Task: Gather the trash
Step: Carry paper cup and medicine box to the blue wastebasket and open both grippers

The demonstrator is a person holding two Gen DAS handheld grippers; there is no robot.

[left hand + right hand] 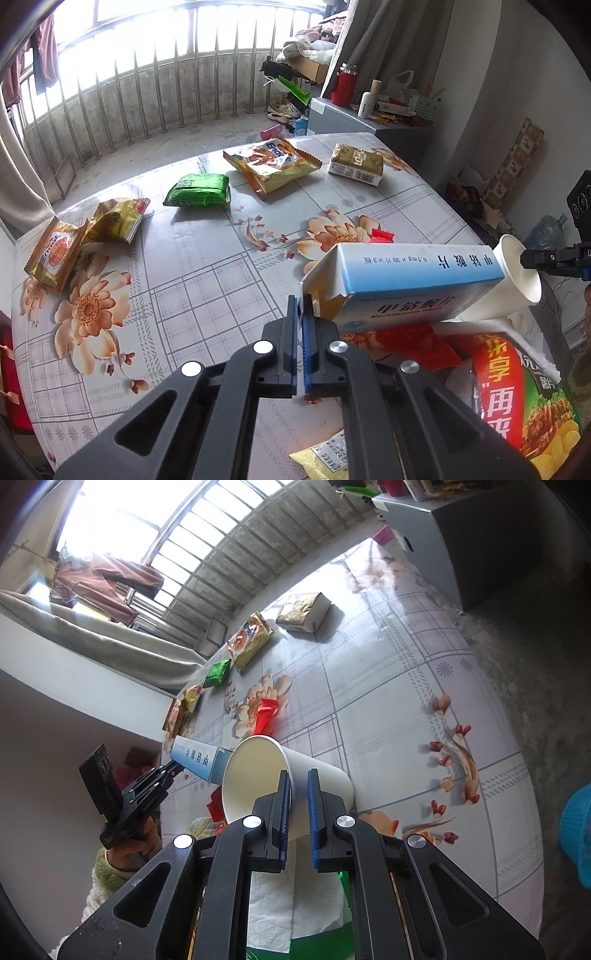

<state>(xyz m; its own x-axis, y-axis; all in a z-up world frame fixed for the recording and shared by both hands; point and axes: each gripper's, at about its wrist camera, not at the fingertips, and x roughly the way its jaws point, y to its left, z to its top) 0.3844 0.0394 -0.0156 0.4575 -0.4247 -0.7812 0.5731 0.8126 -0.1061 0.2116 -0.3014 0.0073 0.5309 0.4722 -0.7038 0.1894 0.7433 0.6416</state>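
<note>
Left gripper [300, 314] is clamped on the open end flap of the blue box [406, 273], jaws nearly together, box tilted above the table [192, 266]. Right gripper [298, 797] pinches the wall of the white cup [291, 771] at its rim; the cup lies on its side, mouth toward the box, the two almost touching. Beneath them, at the near edge: a crisp bag [517, 398], white tissue [295, 908], red scraps. A red wrapper [266, 712] sits just beyond the cup. Far side holds a loose line: two gold packets [85, 240] at the left edge, a green packet [199, 190], an orange snack bag [269, 166], and a gold carton [356, 164] near the far right corner. Middle of the table is open between near heap and far row. A blue basket [576, 834] stands off the table's right edge, on the floor.
</note>
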